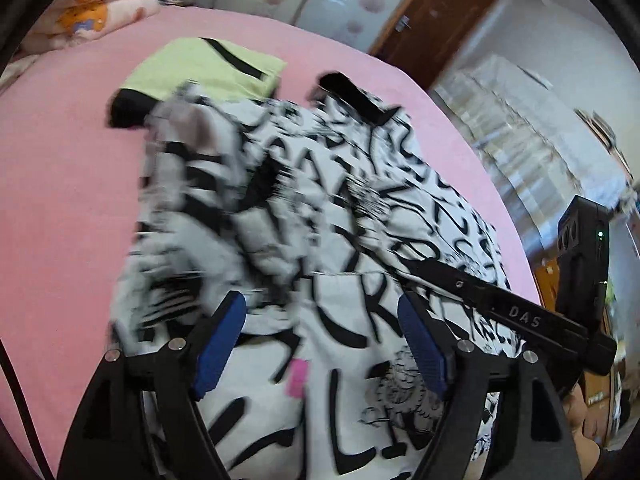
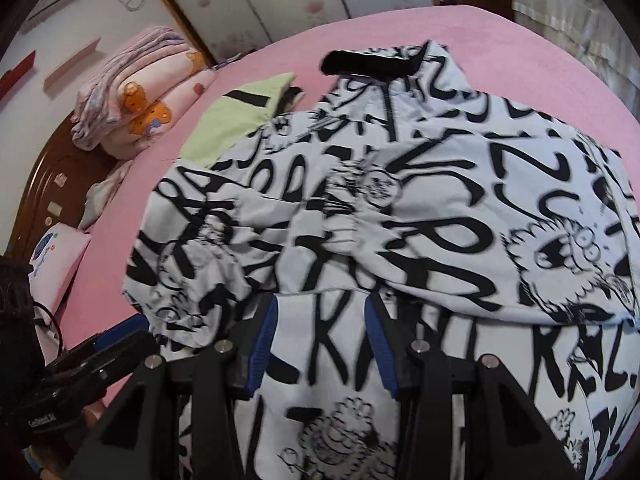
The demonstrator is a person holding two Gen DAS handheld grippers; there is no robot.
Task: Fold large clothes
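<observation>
A large white garment with black lettering and cartoon prints (image 1: 340, 208) lies bunched on a pink bed (image 1: 72, 200); it also shows in the right wrist view (image 2: 440, 208). Its black collar (image 2: 368, 64) points to the far side. My left gripper (image 1: 322, 320) is open, its blue pads (image 1: 224, 340) on either side of a raised part of the fabric near the hem. My right gripper (image 2: 322, 320) is open just above the near fold of the garment, nothing between its pads (image 2: 262, 344). The right gripper also shows at the right of the left wrist view (image 1: 500, 304).
A folded light green garment with black trim (image 1: 208, 66) lies on the bed beyond the printed one, also in the right wrist view (image 2: 236, 120). Folded pink quilts (image 2: 136, 96) are stacked at the headboard. A brown door (image 1: 432, 20) and curtains stand past the bed.
</observation>
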